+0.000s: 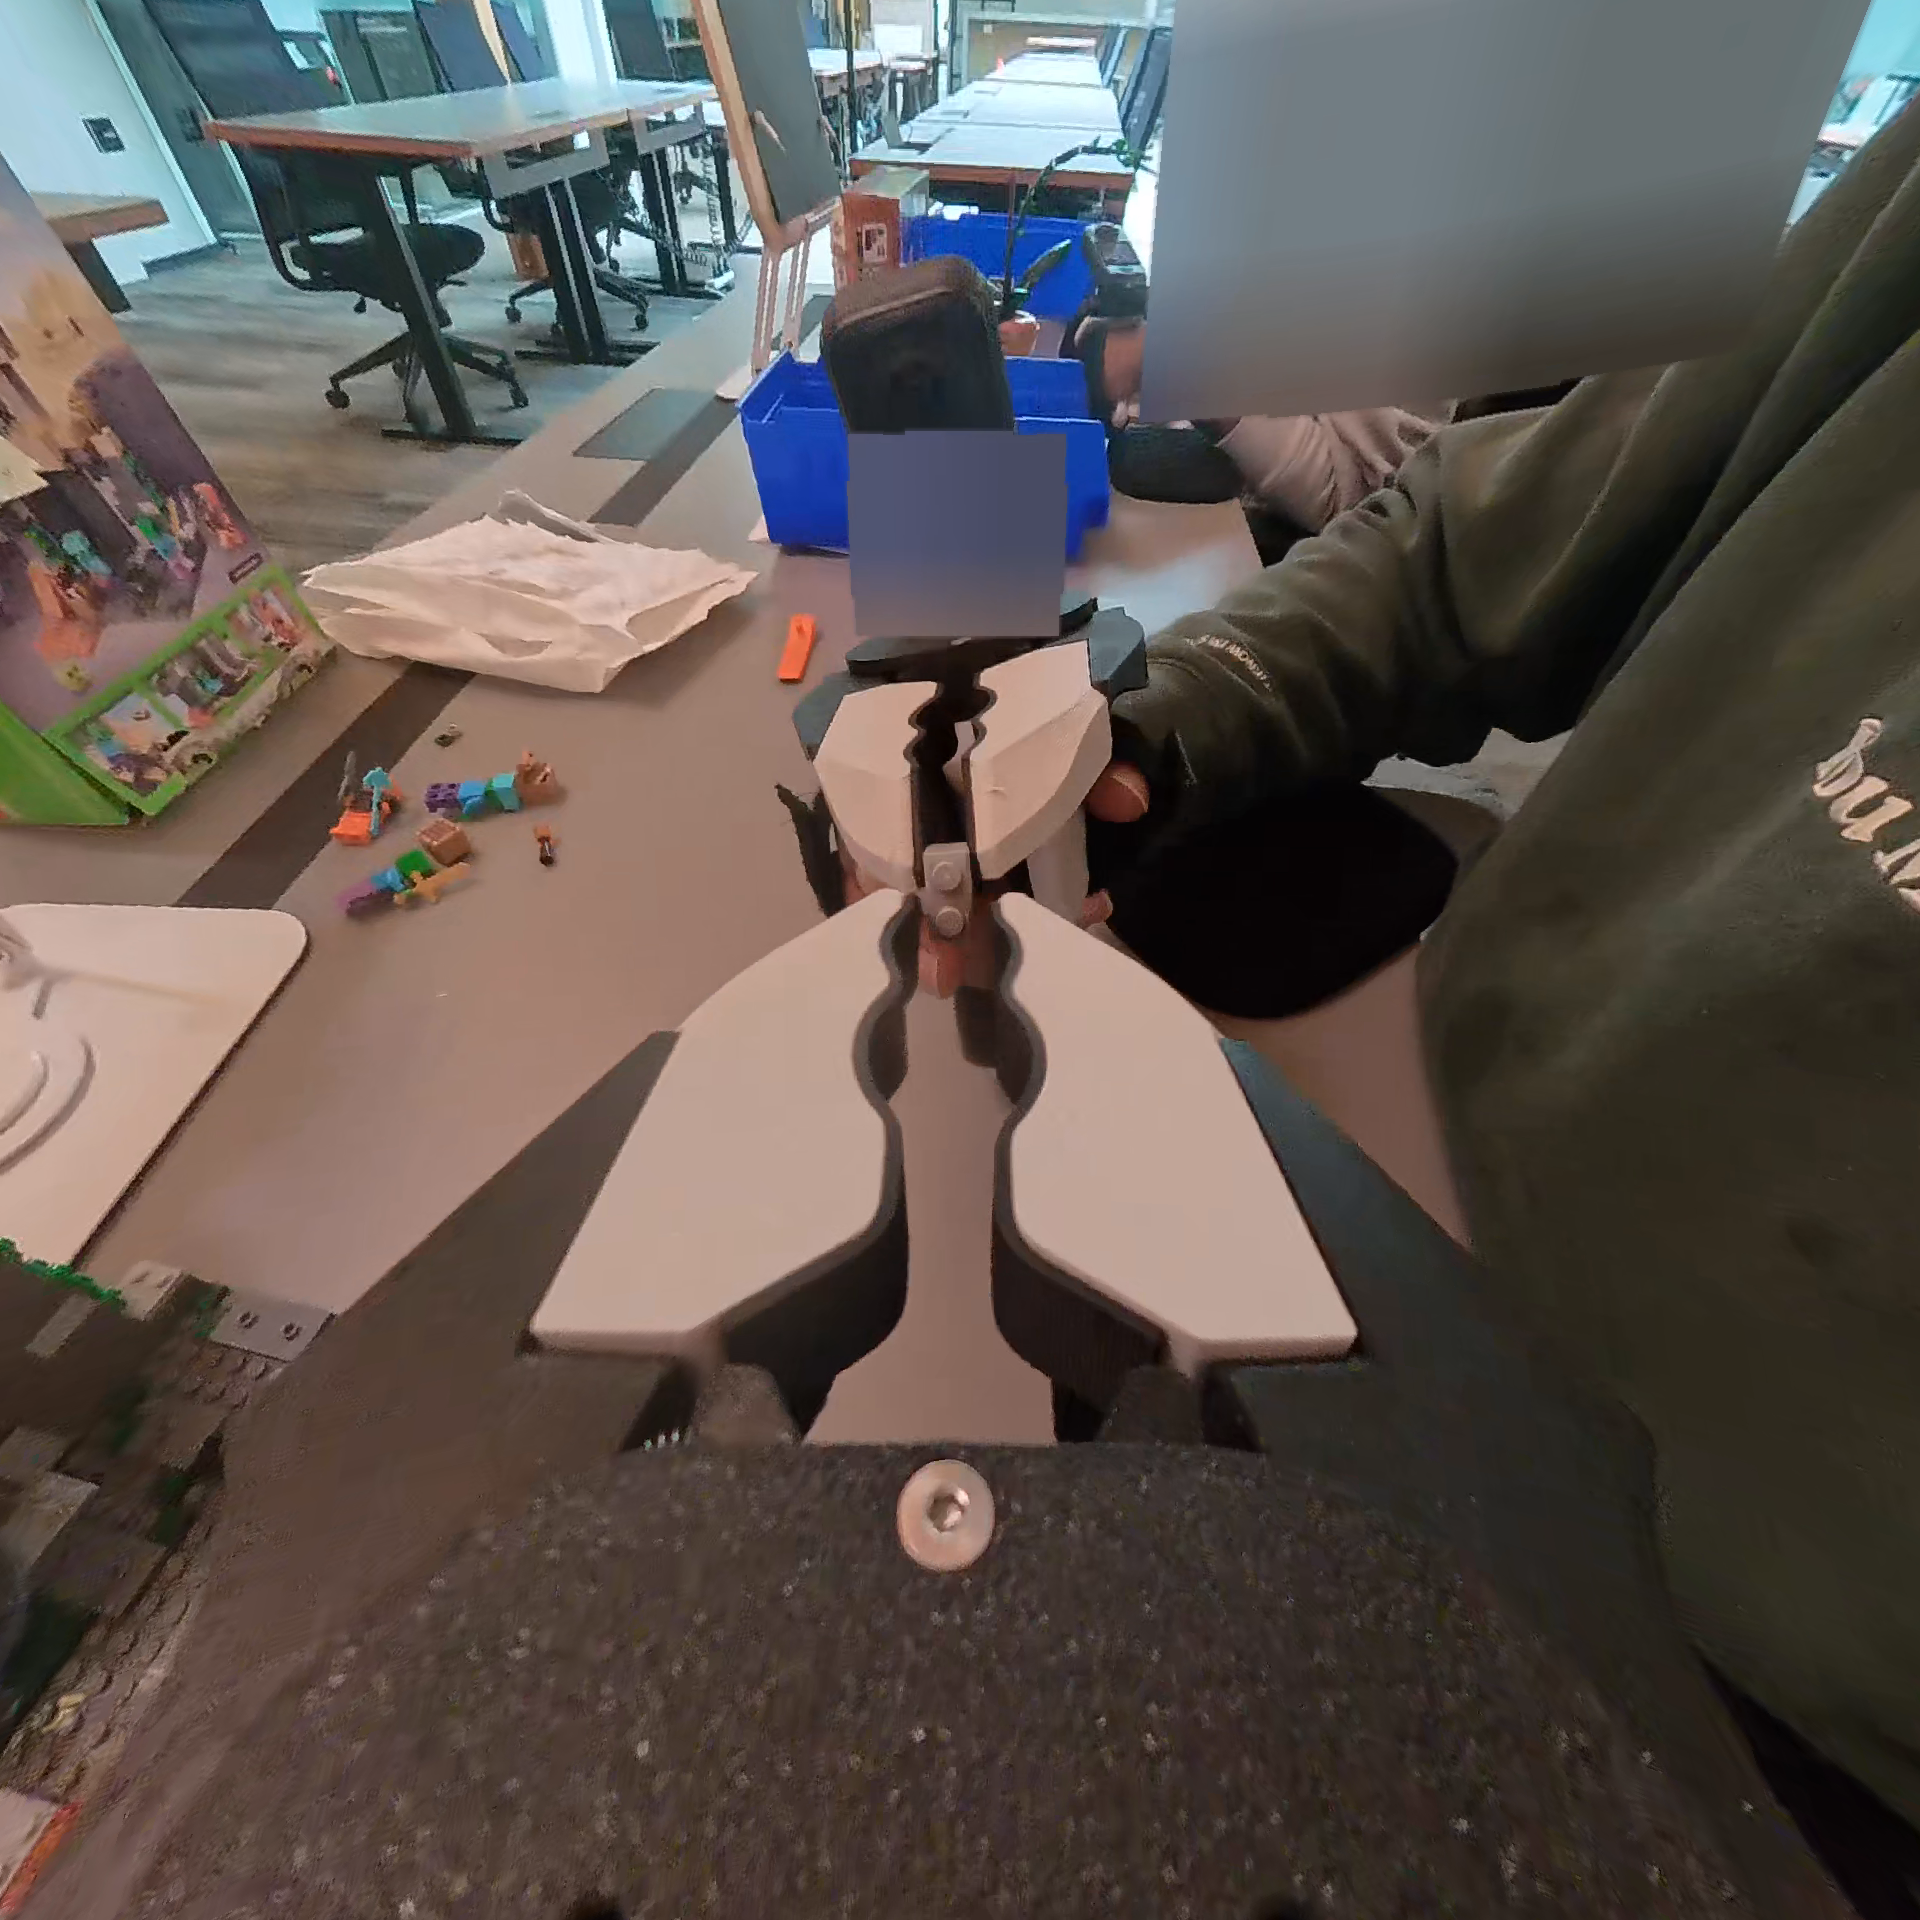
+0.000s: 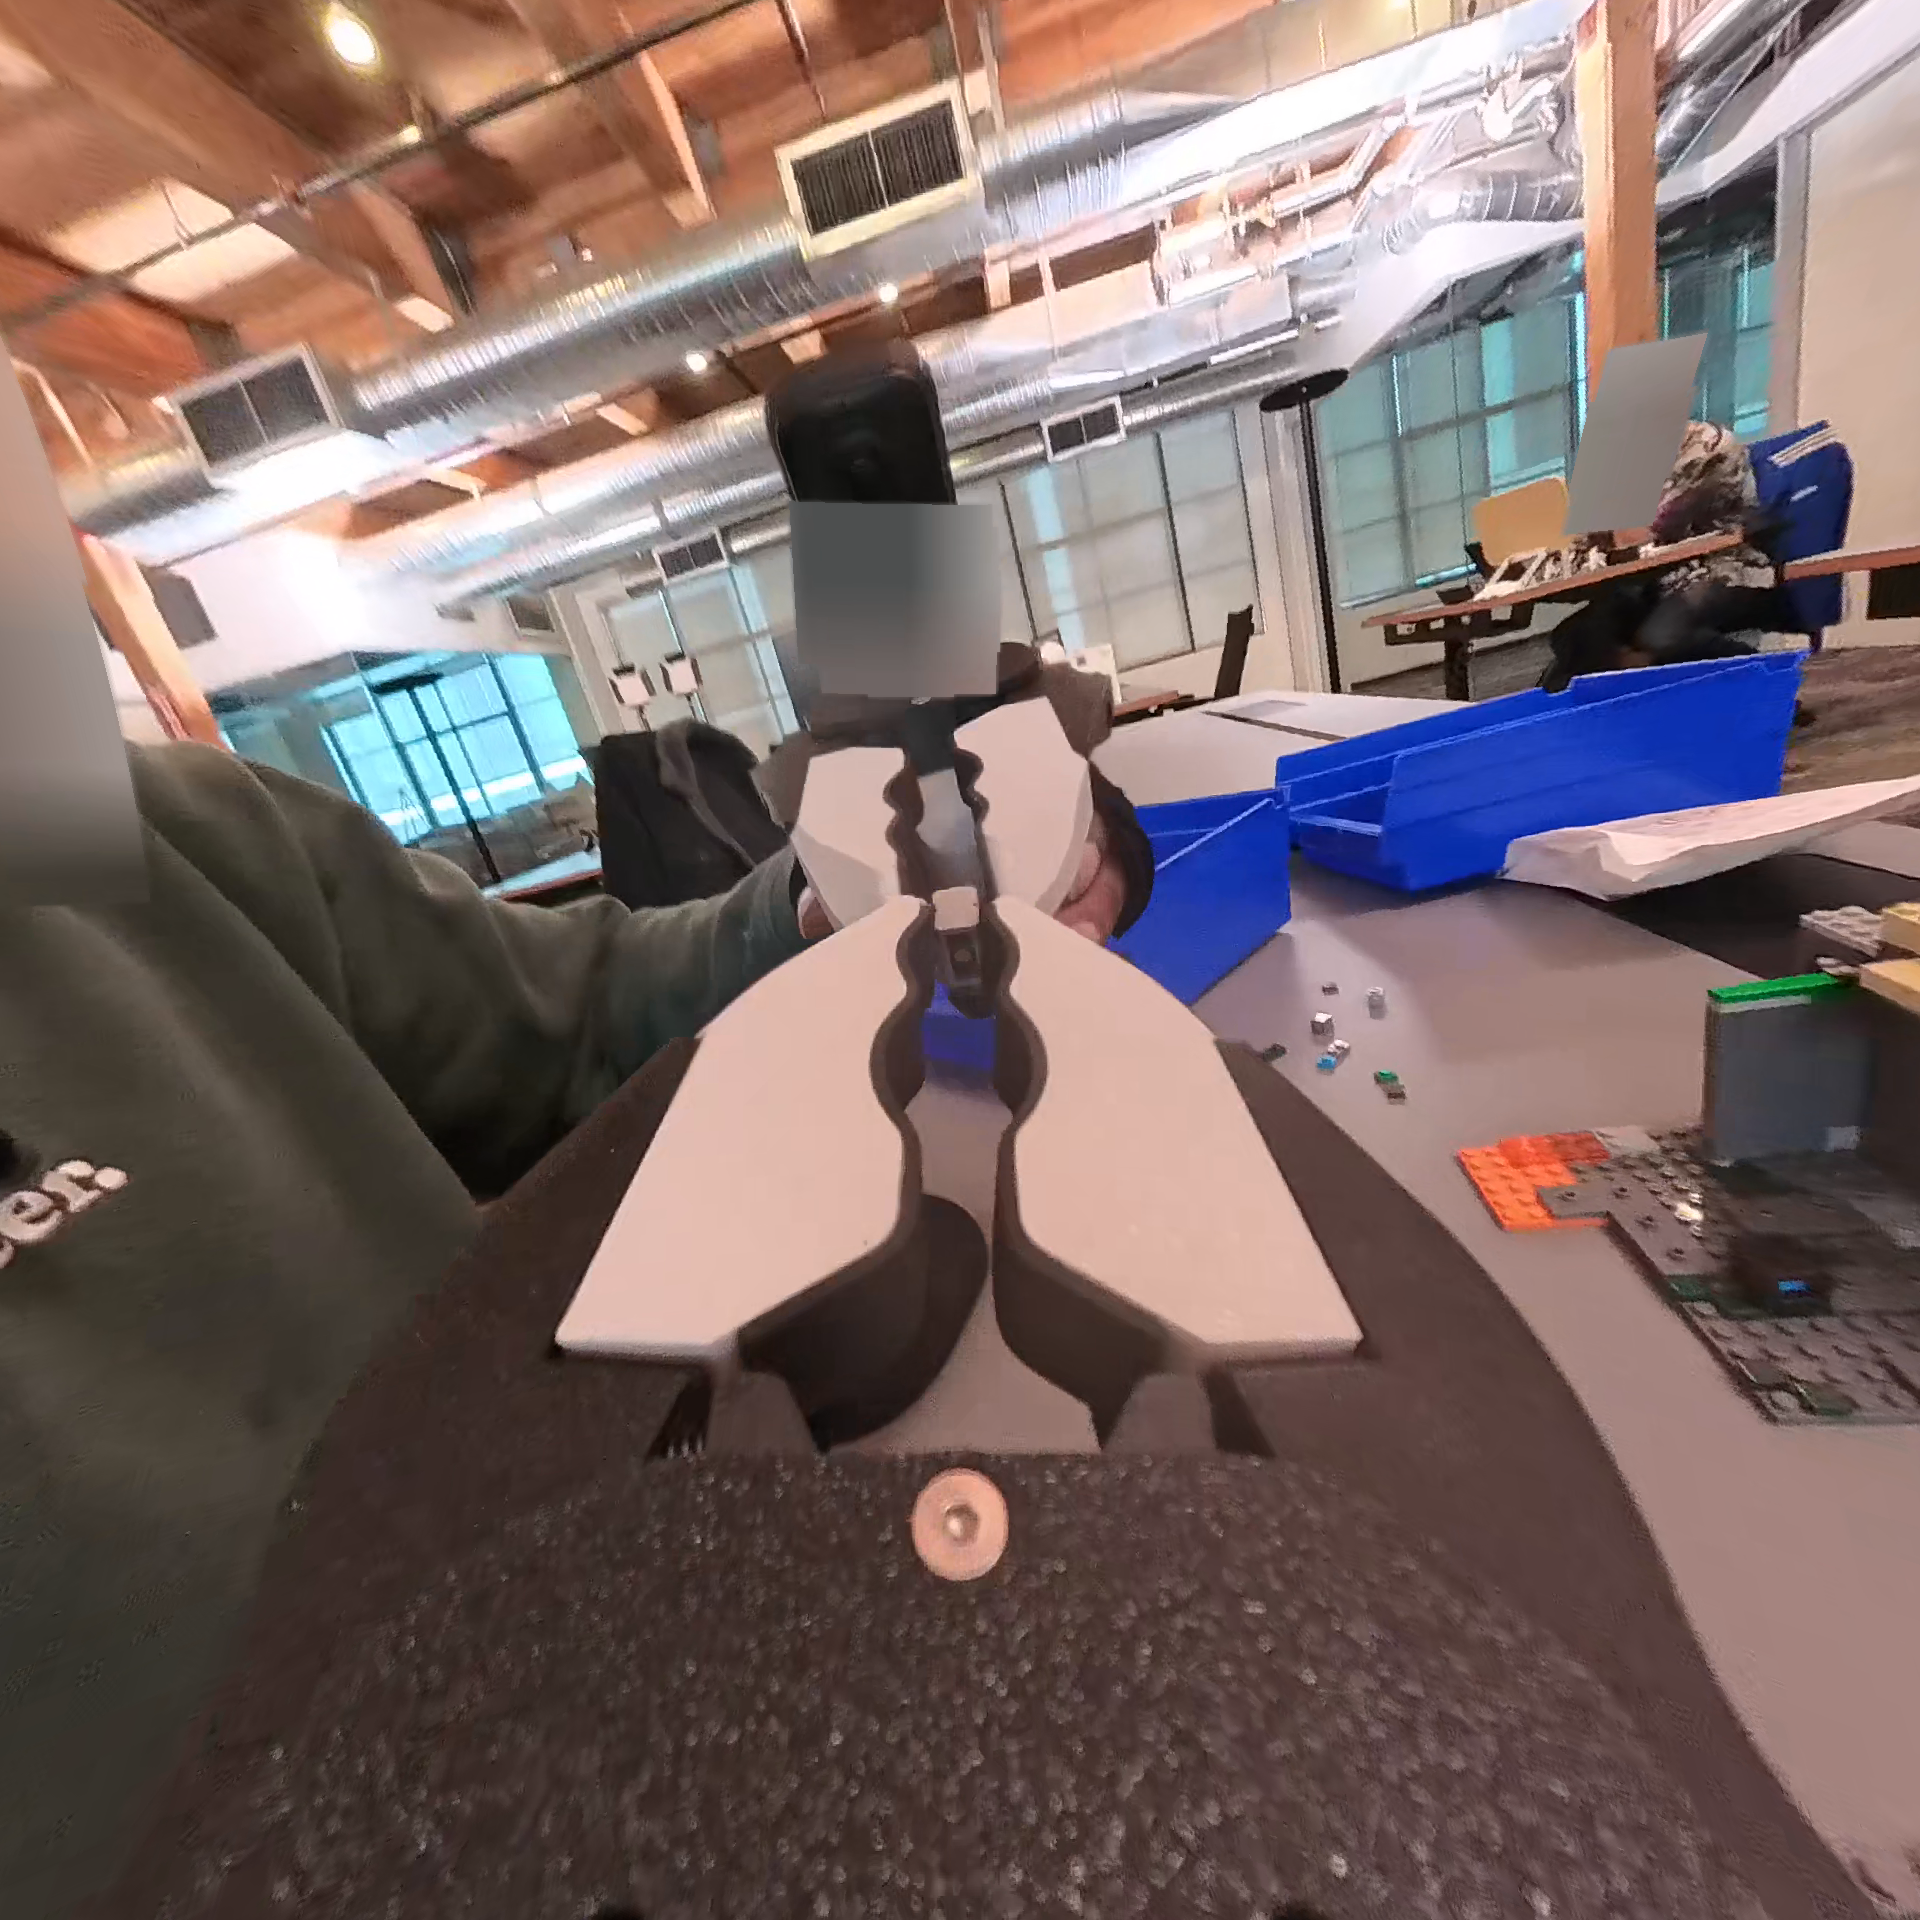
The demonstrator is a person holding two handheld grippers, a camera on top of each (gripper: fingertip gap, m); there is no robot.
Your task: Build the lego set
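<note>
- Lego set box: cut off by the left edge of the left wrist view; only part of its printed face shows.
- White tray: left portion runs out of frame.
- Built lego model: cut by the right edge in the right wrist view and motion-blurred; stud detail unreadable.
- Loose small pieces: too small to tell shapes (grey, blue and green specks only).
- Grey piece between the two grippers' tips: lower end hidden behind the near fingers; which gripper actually clamps it cannot be told.
- Brown piece: mostly hidden beneath the grey one.
- Person's hand: largely covered by the far gripper.
</note>
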